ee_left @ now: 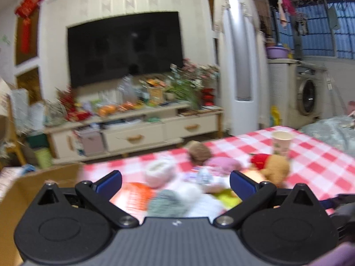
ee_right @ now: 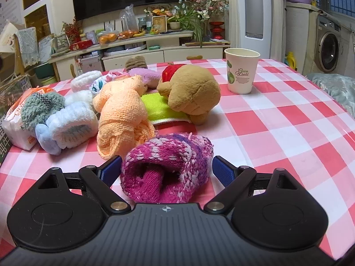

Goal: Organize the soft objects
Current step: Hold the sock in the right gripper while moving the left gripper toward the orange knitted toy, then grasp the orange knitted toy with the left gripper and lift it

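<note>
A pile of soft things lies on the red-and-white checked table (ee_right: 277, 119). A magenta knitted sock (ee_right: 168, 166) sits between the fingers of my right gripper (ee_right: 167, 170), whose jaws stand open around it, not pressing it. Behind it lie an orange knitted cloth (ee_right: 122, 115), a brown plush bear (ee_right: 193, 93), a green cloth (ee_right: 155, 108), a pale blue sock (ee_right: 68, 124) and a grey-green sock (ee_right: 40, 108). My left gripper (ee_left: 175, 184) is open and empty above the pile's left side; the view is blurred. The bear (ee_left: 275, 168) shows there too.
A paper cup (ee_right: 240, 71) stands upright behind the bear, also in the left wrist view (ee_left: 280, 143). A cardboard box (ee_left: 33, 188) sits at the table's left edge. A packet (ee_right: 15, 119) lies at the far left. A TV stand and a washing machine stand beyond.
</note>
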Demonstrator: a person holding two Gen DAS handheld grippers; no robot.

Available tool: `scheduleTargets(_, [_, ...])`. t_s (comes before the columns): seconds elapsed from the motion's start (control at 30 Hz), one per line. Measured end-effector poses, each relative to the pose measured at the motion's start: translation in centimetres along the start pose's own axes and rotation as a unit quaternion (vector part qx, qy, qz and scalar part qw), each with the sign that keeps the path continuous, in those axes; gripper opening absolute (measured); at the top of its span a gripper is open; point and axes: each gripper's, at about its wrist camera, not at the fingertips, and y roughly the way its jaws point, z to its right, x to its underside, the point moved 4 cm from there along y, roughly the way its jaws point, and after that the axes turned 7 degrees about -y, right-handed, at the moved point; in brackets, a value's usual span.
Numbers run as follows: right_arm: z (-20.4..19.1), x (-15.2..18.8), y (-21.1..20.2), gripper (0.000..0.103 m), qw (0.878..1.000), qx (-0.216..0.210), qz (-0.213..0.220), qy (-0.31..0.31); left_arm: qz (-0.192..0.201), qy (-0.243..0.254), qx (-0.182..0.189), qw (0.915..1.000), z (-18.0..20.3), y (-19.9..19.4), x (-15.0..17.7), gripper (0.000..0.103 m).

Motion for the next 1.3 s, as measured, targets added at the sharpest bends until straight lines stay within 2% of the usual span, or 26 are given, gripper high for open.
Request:
scheduleTargets(0.1, [0.1,-0.2,0.2,0.103,1.0,-0.01,-0.004,0.0,-0.015,-0.014,0.035,0.9992,2.1,1.2,0.3,0.102])
scheduleTargets(0.27, [0.0,-0.1,0.2,0.103,1.0,-0.028,-0.01,-0.004,-0.051,0.004,0.08,0.9955,5.7,3.5,1.5,0.102])
scheduleTargets(0.4, [0.2,0.0,0.2,0.103,0.999,-0.04,-0.013,-0.007,-0.079,-0.002,0.1,0.9918,7.4,5.6,1.8,0.102])
scheduleTargets(0.63, [0.3,0.2,0.2,0.103,0.998,-0.055,-0.018,-0.007,-0.134,-0.058,0.1,0.9842,8.3,8.9,3.0,0.102])
scheduleTargets(0.93, [0.3,0.1,0.7,0.103,0.998,-0.065,-0.024,0.002,-0.189,-0.103,0.095,0.9719,8.1,11.7,3.8,0.102])
scheduleTargets(1.0, [0.3,0.1,0.8,0.103,0.998,-0.066,-0.023,0.003,-0.195,-0.105,0.099,0.9701,8.1,12.0,4.0,0.1])
scheduleTargets(1.1, [0.4,0.0,1.0,0.103,0.998,-0.063,-0.023,0.001,-0.207,-0.117,0.098,0.9663,8.0,12.7,4.1,0.09])
scheduleTargets(1.2, [0.5,-0.2,1.4,0.103,0.998,-0.057,-0.02,-0.002,-0.219,-0.131,0.102,0.9615,7.7,13.1,4.3,0.077])
scheduleTargets(1.27, [0.6,-0.3,1.5,0.103,0.998,-0.055,-0.018,-0.001,-0.223,-0.13,0.103,0.9606,7.6,13.1,4.4,0.064])
scheduleTargets(1.3, [0.6,-0.3,1.5,0.103,0.999,-0.052,-0.017,-0.002,-0.223,-0.129,0.104,0.9605,7.6,13.0,4.4,0.063])
